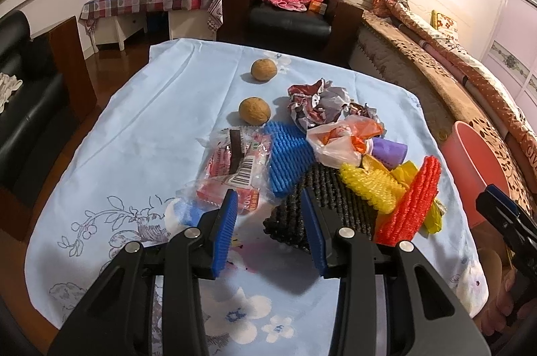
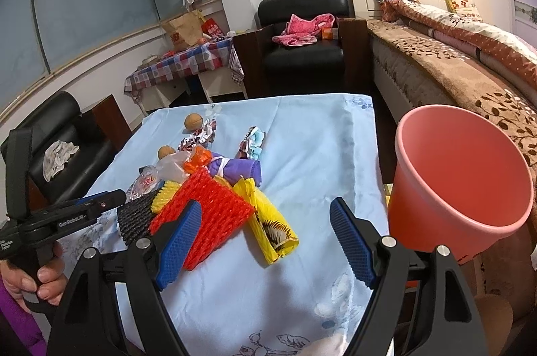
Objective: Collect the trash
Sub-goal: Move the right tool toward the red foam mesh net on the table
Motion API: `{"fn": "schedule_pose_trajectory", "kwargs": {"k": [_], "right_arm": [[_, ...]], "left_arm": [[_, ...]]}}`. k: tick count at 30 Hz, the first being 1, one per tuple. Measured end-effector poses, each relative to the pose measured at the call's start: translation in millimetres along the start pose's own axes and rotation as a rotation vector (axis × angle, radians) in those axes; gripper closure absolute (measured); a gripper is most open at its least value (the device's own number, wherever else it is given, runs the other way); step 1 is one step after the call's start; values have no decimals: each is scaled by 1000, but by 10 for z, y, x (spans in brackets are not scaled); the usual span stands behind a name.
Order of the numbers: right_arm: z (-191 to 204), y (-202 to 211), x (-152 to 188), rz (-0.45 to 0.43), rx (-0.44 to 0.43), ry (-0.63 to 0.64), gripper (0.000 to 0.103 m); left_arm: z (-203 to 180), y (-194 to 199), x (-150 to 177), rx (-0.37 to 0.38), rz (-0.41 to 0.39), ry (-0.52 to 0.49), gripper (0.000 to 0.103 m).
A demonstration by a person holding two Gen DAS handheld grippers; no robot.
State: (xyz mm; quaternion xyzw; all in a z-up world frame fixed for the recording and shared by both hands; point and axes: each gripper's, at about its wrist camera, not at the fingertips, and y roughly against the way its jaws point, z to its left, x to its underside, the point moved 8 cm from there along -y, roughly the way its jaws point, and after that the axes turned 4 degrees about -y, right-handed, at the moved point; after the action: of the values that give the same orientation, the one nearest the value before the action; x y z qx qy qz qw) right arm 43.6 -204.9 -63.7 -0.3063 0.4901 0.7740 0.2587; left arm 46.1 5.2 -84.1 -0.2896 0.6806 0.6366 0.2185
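Grippers, both held over the table w/ blue floral cloth [image 1: 134, 121]. You are holding the left gripper [image 1: 270, 233] w/ jaws apart, nothing between them, tips just at the near edge of the black foam net [image 1: 335, 198]. You are keeping the right gripper [image 2: 268, 242] spread wide, empty, its left pad overlapping the red foam net [image 2: 208, 215]. Trash is lying piled mid-table: yellow bag [image 2: 272, 232], purple bag [image 2: 241, 169], blue foam net [image 1: 288, 154], clear wrapper [image 1: 235, 168]. Pink bin [image 2: 463, 181] is standing off the table's right edge.
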Motion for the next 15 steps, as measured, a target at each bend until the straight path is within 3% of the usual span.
{"fn": "schedule_pose_trajectory", "kwargs": {"k": [10, 15], "right_arm": [[36, -76, 52, 30, -23, 5, 26], [159, -137, 109, 77, -84, 5, 31]], "left_arm": [[156, -85, -121, -19, -7, 35, 63], [145, -159, -209, -28, -11, 13, 63]]}}
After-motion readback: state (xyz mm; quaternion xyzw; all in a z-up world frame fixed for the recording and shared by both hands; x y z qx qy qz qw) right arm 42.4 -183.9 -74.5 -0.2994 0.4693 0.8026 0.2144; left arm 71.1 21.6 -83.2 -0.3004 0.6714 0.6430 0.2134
